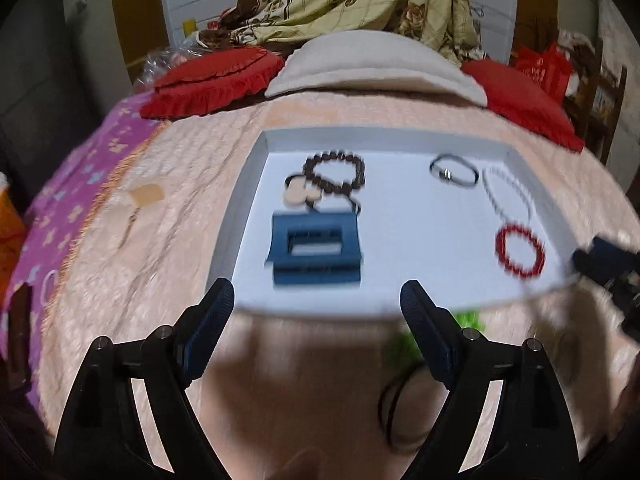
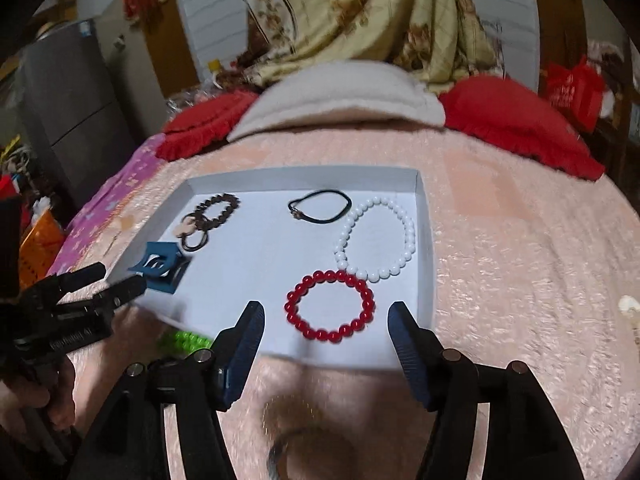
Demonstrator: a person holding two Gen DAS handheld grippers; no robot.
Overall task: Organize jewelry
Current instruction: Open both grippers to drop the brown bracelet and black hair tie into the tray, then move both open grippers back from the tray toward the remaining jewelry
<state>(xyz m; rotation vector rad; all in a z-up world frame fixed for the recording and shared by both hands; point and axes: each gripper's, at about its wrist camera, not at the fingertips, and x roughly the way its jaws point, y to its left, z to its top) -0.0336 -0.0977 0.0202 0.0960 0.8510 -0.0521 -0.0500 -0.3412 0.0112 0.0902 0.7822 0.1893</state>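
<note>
A red bead bracelet lies in the white tray just ahead of the right hand-held gripper, whose fingers are spread. The left hand-held gripper, also spread and holding nothing, faces a blue hair clip.

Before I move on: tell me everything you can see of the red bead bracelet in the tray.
The red bead bracelet is a closed ring of round, glossy red beads, glass or plastic by the look, lying flat on the floor of the shallow white tray, near its front right corner. Its far edge meets or nearly meets the white bead necklace. It lies just ahead of the open right gripper, which does not touch it. Nothing lies on it.
</note>
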